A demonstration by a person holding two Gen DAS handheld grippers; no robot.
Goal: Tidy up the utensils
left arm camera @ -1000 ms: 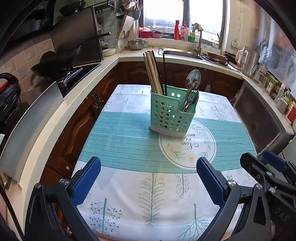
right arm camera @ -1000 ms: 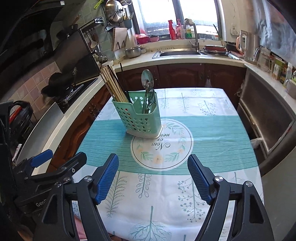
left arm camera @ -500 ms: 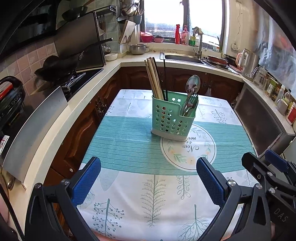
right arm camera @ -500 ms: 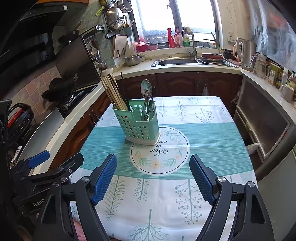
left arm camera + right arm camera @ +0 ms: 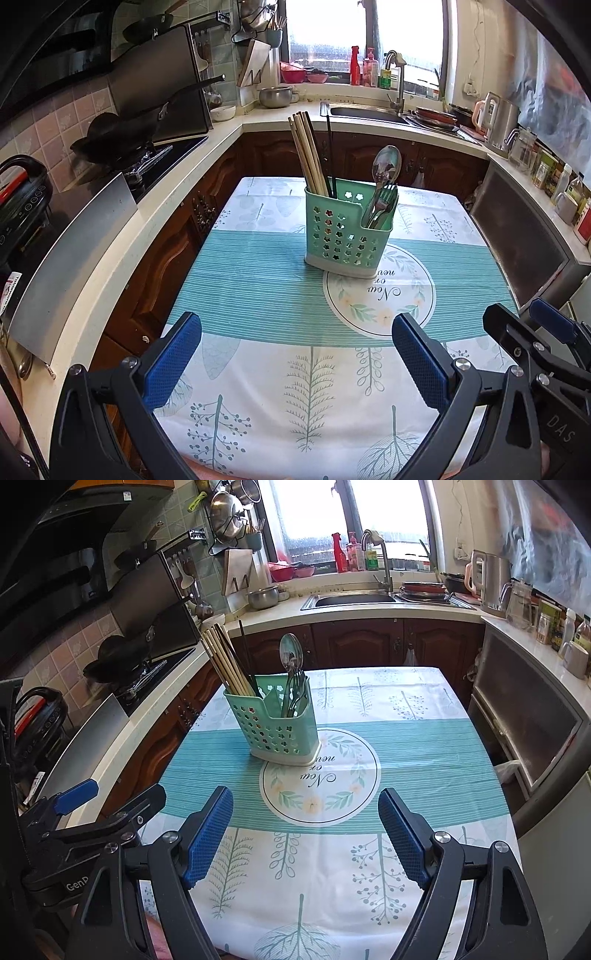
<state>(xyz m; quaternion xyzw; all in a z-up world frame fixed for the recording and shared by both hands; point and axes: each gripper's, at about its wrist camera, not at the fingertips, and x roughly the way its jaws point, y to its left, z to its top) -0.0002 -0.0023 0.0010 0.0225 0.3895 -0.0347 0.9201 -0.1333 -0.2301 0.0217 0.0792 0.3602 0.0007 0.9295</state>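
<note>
A mint-green perforated utensil holder (image 5: 347,232) (image 5: 275,727) stands upright in the middle of the table. Its left compartment holds several wooden chopsticks (image 5: 308,155) (image 5: 227,662) and a dark one. Its right compartment holds a metal spoon (image 5: 386,164) (image 5: 291,653) and forks (image 5: 384,205). My left gripper (image 5: 295,354) hovers over the table's near edge, open, nothing between its blue pads. My right gripper (image 5: 306,830) sits beside it, also open and empty. Both are well short of the holder.
The table carries a teal and white tablecloth (image 5: 258,280) with a round printed motif. A counter (image 5: 122,236) with a stove and wok (image 5: 114,136) runs along the left. A sink (image 5: 354,600) lies at the back, with a kettle and jars on the right counter.
Both views have tilted up slightly, so the holder sits lower in each picture. The grippers stay open and the utensils have not moved.
</note>
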